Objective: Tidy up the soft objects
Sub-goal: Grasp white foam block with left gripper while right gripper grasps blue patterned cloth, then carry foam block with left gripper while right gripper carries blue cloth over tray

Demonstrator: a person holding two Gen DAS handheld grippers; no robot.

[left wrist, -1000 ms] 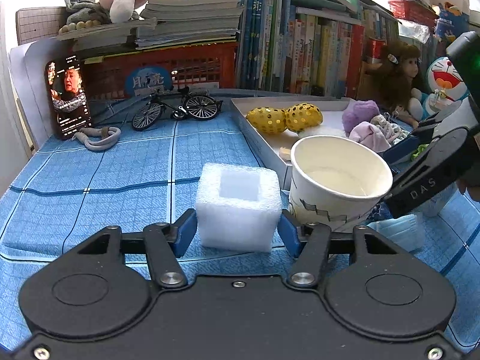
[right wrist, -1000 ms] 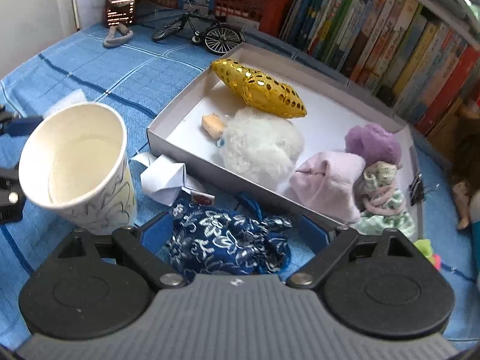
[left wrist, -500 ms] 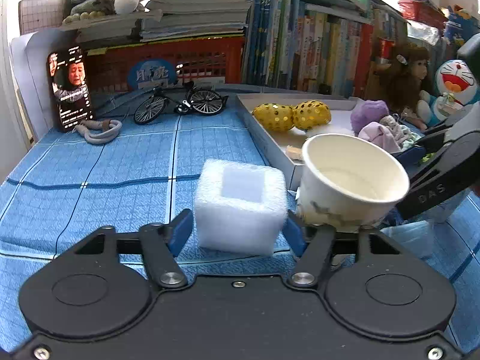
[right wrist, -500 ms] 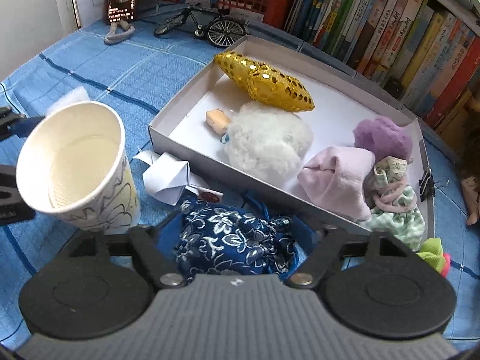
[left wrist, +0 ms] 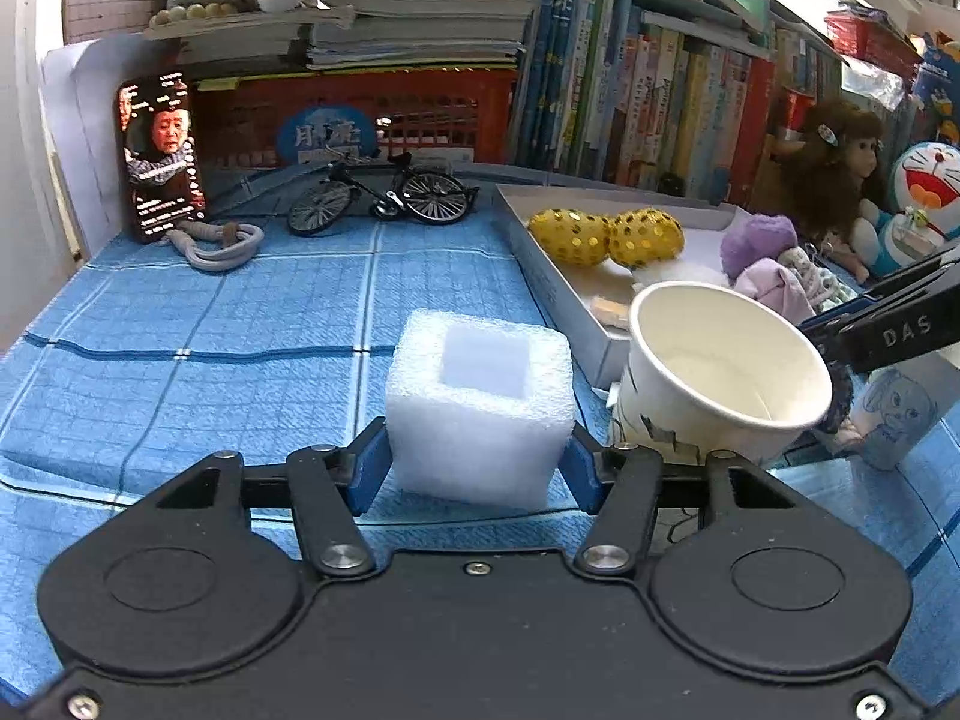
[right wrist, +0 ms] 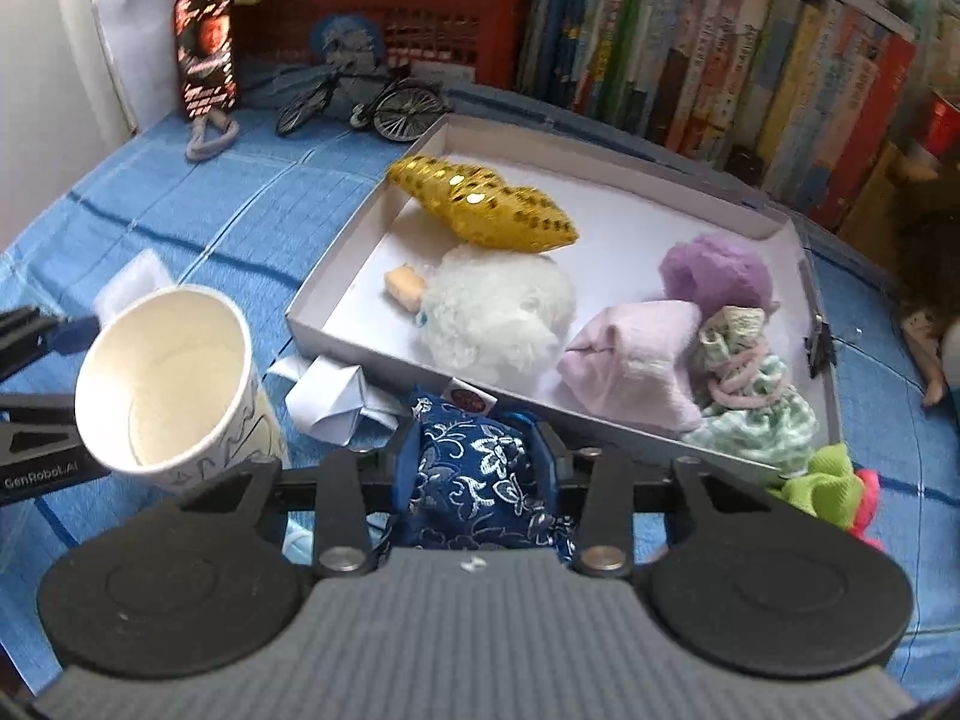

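**Both grippers have a soft thing pinched, tray sitting just ahead**

So the right gripper (right wrist: 474,462) has just been closing its jaws, and they're now clenched on the blue pouch (right wrist: 480,480). It's a dark navy fabric bag with a silvery flower pattern, bunched up and squished narrow between the blue pads, with a small round red tag at its top edge. Just beyond those jaws is the white tray (right wrist: 336,300), which already has a gold sequin cushion (right wrist: 480,210), a white fluffy ball (right wrist: 498,312), a purple fuzzy ball (right wrist: 714,270), a pale pink cloth (right wrist: 636,360) and a green checked bundle (right wrist: 750,402) in it.

The left gripper (left wrist: 477,462) has its jaws grasping the white foam cube (left wrist: 477,414). It's a chunky block with a pebbly surface and a square hollow in the top, standing upright on the blue desk (left wrist: 180,360), pads pressed to both sides.

Right of the left jaws a paper cup (left wrist: 720,378) leans tilted, mouth toward the camera, nearly touching the cube-side pad.
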